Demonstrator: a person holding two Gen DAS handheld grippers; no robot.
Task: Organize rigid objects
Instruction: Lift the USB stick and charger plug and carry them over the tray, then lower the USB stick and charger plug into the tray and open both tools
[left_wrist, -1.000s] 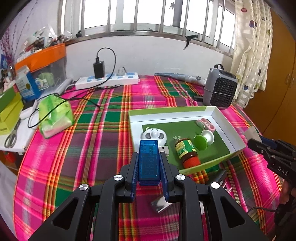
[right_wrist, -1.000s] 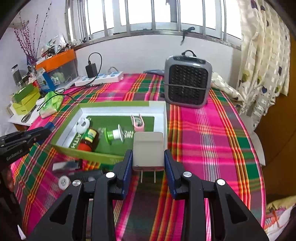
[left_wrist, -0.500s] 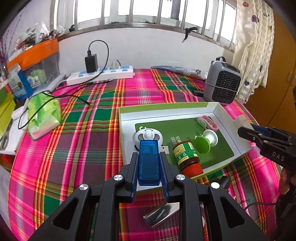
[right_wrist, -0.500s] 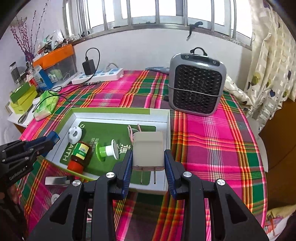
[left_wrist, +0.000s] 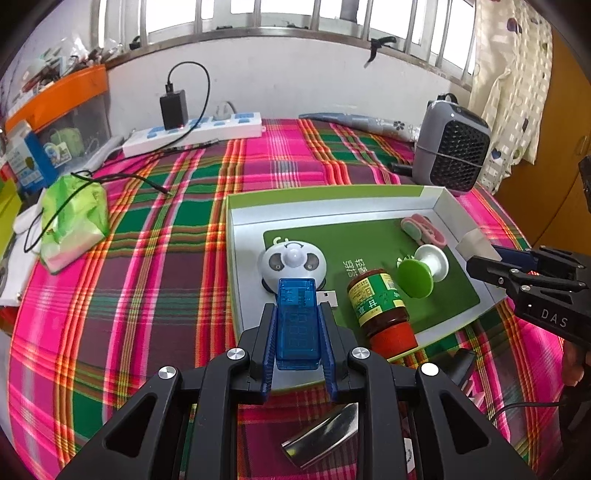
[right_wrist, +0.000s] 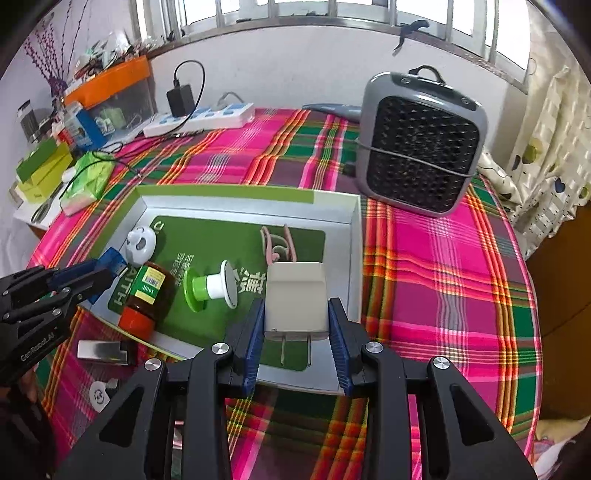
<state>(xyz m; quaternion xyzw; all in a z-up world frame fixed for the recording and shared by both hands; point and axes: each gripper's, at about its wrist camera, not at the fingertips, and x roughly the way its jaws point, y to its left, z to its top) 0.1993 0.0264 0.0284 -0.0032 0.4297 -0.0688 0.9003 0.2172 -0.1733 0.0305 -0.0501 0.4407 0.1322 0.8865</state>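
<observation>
My left gripper (left_wrist: 297, 317) is shut on a translucent blue USB device (left_wrist: 297, 325), held over the near left corner of the green-rimmed box (left_wrist: 325, 192). My right gripper (right_wrist: 295, 317) is shut on a beige plug adapter (right_wrist: 295, 301) with its two prongs toward me, above the box's (right_wrist: 221, 192) near right part. Inside the box lie a white panda-faced gadget (left_wrist: 291, 260), a red-capped brown jar (left_wrist: 380, 308) on its side, a green-and-white suction holder (left_wrist: 421, 271) and a pink clip (left_wrist: 421, 227). The left gripper (right_wrist: 107, 267) also shows at the left of the right wrist view.
A grey fan heater (right_wrist: 421, 144) stands behind the box's right corner. A power strip (left_wrist: 192, 134), a green tissue pack (left_wrist: 72, 219) and a black cable (left_wrist: 122, 179) lie at the left. A metal clip (right_wrist: 101, 350) and small white round piece (right_wrist: 98, 395) rest in front of the box.
Both grippers moved forward and lower toward the box with their loads; the box and its contents loom larger. The right gripper now hangs over the box's inside instead of in front of it.
</observation>
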